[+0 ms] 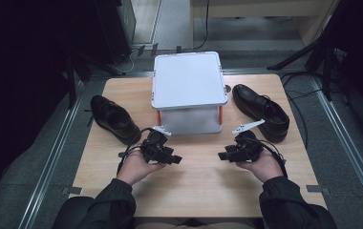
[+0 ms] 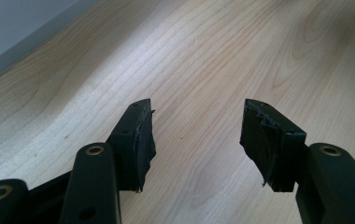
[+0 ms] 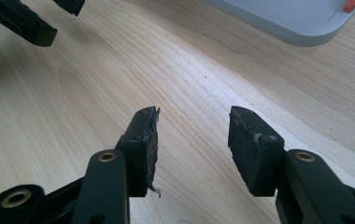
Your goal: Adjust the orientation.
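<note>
Two black leather shoes lie on the wooden table (image 1: 198,181): one shoe (image 1: 114,118) at the left, the other shoe (image 1: 261,110) at the right. Between them stands a white two-level shelf (image 1: 188,78) with orange posts. A person's hands hold both grippers low over the table's near middle, pointing toward each other. My left gripper (image 1: 176,160) (image 2: 196,135) is open with nothing between its pads. My right gripper (image 1: 221,155) (image 3: 193,135) is also open and empty, facing the left gripper's black jaws (image 3: 24,21). The shelf's lower plate (image 3: 292,18) lies beyond it.
The table is ringed by a dark grey floor with metal rails (image 1: 58,152) on both sides. Black tripod legs and cables (image 1: 313,52) stand at the back right. Bare wood lies between the grippers and in front of the shelf.
</note>
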{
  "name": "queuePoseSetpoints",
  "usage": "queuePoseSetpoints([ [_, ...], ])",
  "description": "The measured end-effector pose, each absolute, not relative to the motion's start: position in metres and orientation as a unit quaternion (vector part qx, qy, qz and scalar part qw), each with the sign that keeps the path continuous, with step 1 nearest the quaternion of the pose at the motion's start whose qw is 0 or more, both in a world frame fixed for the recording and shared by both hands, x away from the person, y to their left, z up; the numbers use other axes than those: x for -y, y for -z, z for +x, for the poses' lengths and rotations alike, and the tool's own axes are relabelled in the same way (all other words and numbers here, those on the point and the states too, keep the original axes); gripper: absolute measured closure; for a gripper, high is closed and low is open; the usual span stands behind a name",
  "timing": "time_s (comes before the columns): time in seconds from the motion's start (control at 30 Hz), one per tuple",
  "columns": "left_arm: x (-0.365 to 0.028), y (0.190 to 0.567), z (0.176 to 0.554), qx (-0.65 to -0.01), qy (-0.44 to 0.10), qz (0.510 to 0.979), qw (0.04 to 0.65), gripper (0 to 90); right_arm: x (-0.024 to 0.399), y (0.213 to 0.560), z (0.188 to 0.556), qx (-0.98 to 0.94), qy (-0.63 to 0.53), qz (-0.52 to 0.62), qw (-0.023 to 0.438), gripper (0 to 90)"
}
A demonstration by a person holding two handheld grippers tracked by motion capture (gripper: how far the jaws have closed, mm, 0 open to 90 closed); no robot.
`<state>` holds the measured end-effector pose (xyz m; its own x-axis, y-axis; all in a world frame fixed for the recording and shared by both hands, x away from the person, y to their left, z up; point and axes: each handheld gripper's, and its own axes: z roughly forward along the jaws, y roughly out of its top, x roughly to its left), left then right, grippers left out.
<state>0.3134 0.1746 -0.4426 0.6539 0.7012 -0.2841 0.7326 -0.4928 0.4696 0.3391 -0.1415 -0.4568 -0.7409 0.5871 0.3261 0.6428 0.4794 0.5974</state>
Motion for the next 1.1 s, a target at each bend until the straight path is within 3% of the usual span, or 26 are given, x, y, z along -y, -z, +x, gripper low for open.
queuePoseSetpoints([
  [0.63, -0.209, 0.434, 0.312, -0.457, 0.024, 0.844, 0.278, 47.7, 0.131, 0.456, 0.342, 0.867, 0.364, -0.334, 0.064, 52.2],
  [1.1, -0.235, 0.401, 0.331, -0.477, 0.016, 0.843, 0.249, 51.5, 0.126, 0.463, 0.343, 0.876, 0.339, -0.331, 0.09, 52.2],
])
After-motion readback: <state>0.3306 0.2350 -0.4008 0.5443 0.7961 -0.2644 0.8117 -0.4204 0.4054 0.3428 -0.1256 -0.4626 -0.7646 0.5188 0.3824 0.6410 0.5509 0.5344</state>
